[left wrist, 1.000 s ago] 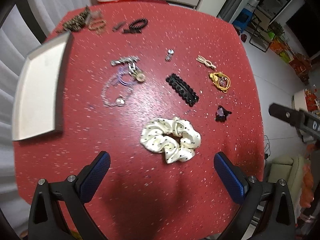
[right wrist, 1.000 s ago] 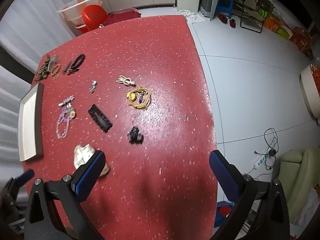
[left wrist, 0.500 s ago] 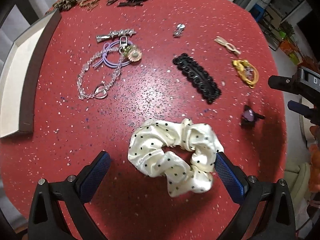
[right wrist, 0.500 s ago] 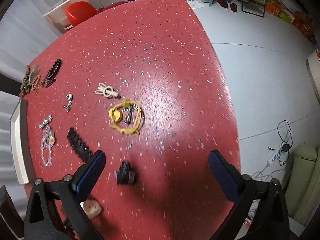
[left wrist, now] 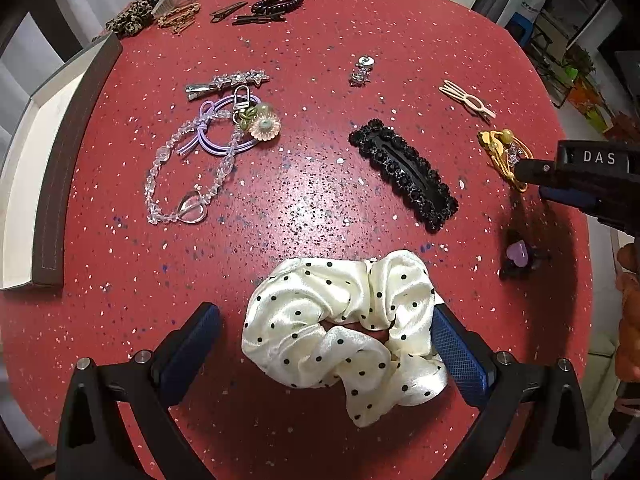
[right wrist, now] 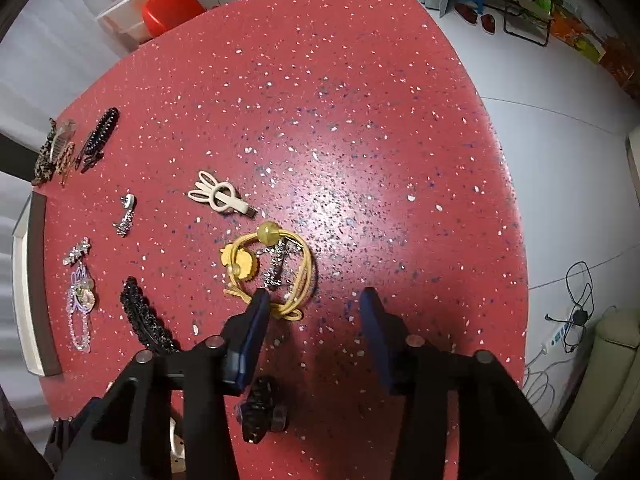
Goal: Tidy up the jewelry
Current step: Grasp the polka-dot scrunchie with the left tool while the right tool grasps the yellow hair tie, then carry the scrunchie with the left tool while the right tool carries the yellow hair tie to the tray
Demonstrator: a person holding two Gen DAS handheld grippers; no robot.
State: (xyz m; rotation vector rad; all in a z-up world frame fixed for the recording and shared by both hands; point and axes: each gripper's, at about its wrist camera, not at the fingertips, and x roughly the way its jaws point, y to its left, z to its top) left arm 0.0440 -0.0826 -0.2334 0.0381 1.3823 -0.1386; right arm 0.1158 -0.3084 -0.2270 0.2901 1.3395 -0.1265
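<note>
A cream polka-dot scrunchie (left wrist: 340,332) lies on the red table (left wrist: 304,196), between the open fingers of my left gripper (left wrist: 326,340), its right edge against the right pad. My right gripper (right wrist: 316,320) is open but partly narrowed, low over the table; its left finger overlaps the near edge of a yellow hair tie (right wrist: 272,270). It shows at the right edge of the left wrist view (left wrist: 576,176). A white-lined tray (left wrist: 36,168) sits at the table's left edge.
On the table lie a black beaded clip (left wrist: 404,172), a purple-heart claw clip (left wrist: 518,258), a cream clip (right wrist: 218,198), a crystal bracelet with purple ties (left wrist: 200,168), a star clip (left wrist: 226,82), an earring (left wrist: 362,68), and dark accessories at the far edge (left wrist: 256,8).
My left gripper moved forward and down so the scrunchie now sits between its fingers. My right gripper moved forward and down over the yellow hair tie and its jaws narrowed.
</note>
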